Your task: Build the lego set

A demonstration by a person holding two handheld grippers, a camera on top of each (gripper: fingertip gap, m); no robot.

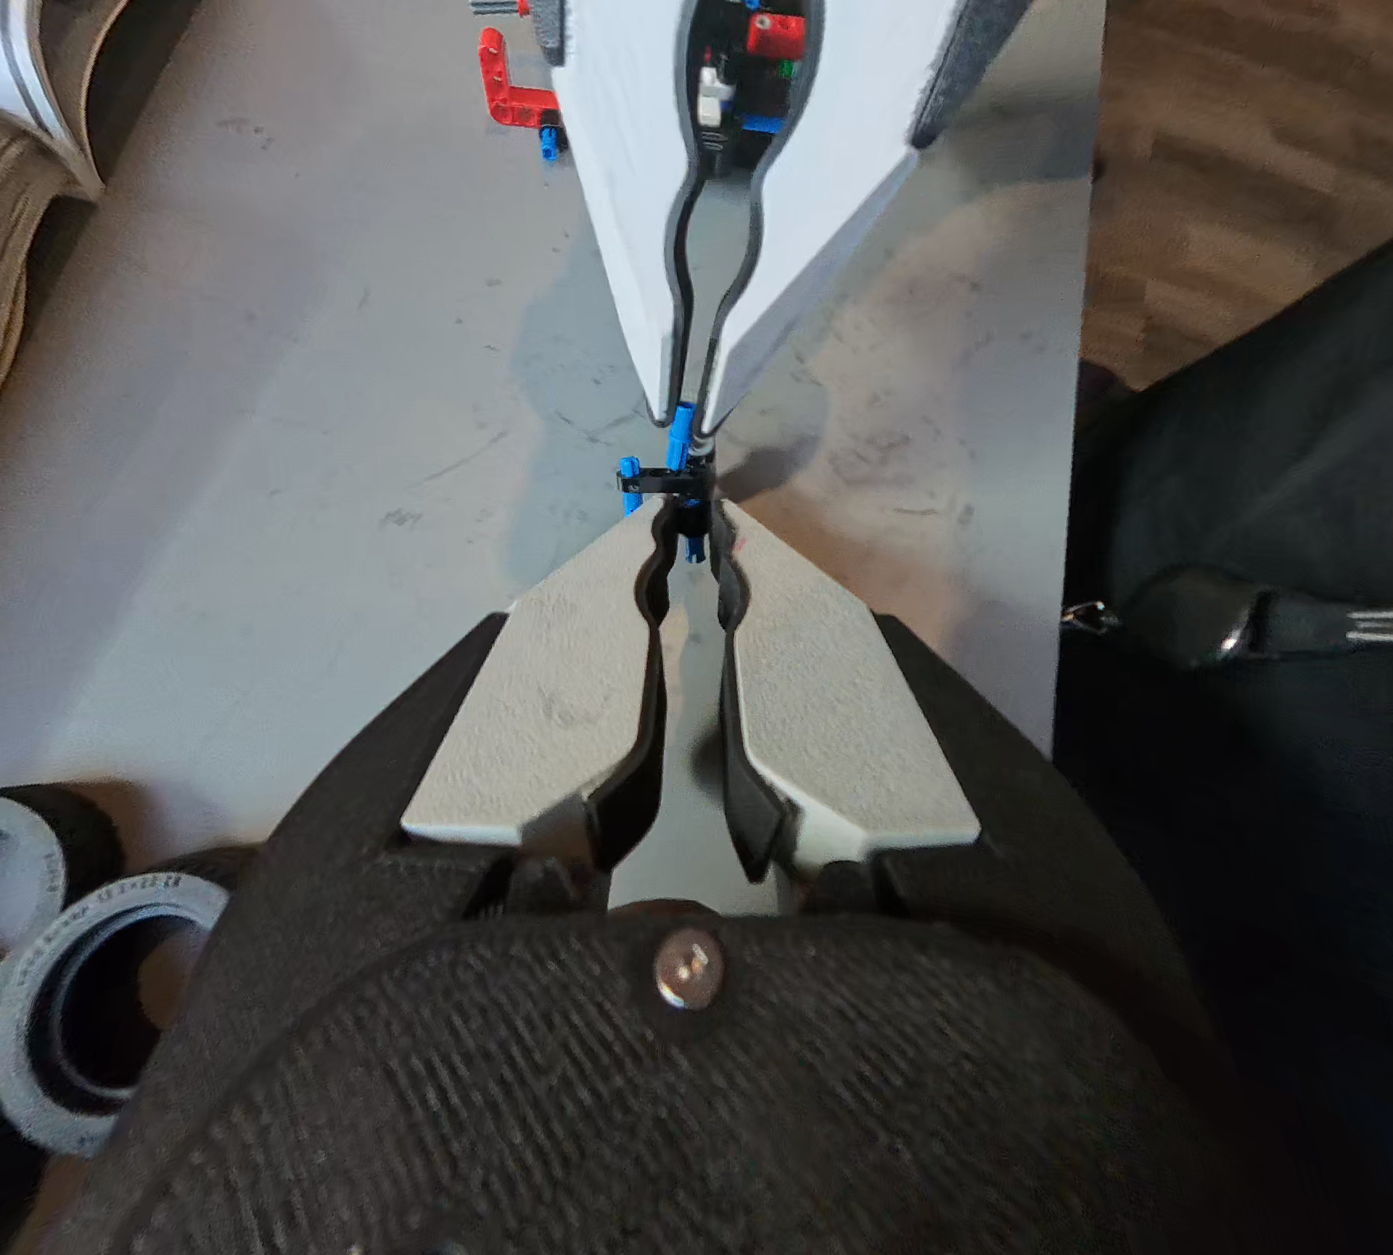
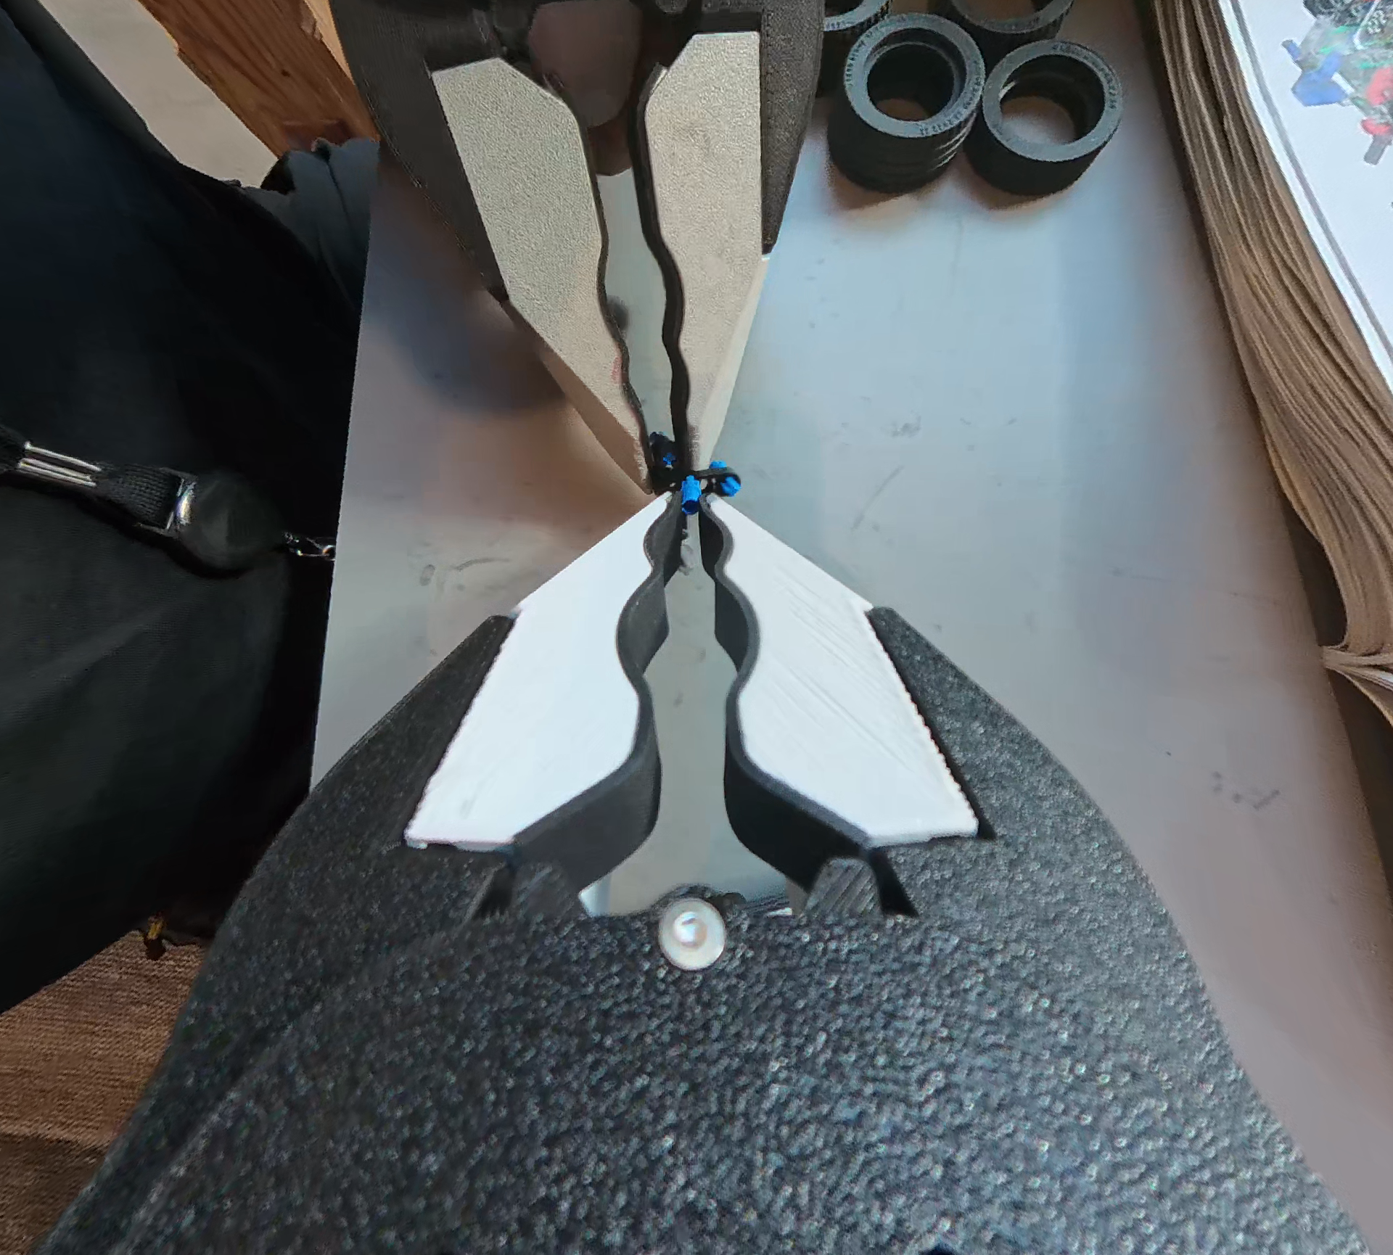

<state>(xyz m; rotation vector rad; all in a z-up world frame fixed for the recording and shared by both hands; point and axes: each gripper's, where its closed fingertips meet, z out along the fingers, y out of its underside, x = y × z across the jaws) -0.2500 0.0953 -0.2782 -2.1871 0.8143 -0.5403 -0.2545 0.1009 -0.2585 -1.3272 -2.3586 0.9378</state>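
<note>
My left gripper is shut on a small black beam that carries blue pins, one at its left end. My right gripper, with white fingers, is shut on a blue pin. The two grippers meet tip to tip a little above the grey table. The pin touches the beam's right end. In the right wrist view the black beam lies crosswise between both tips. The left gripper comes from above there. The right gripper comes from above in the left wrist view.
A red L-shaped beam and loose pins lie on the far table. A part-built model shows behind the right gripper. Several black tyres and an open instruction booklet lie at the right. A person in black sits at the table edge. Less than 4 cm separates the two grippers' tips.
</note>
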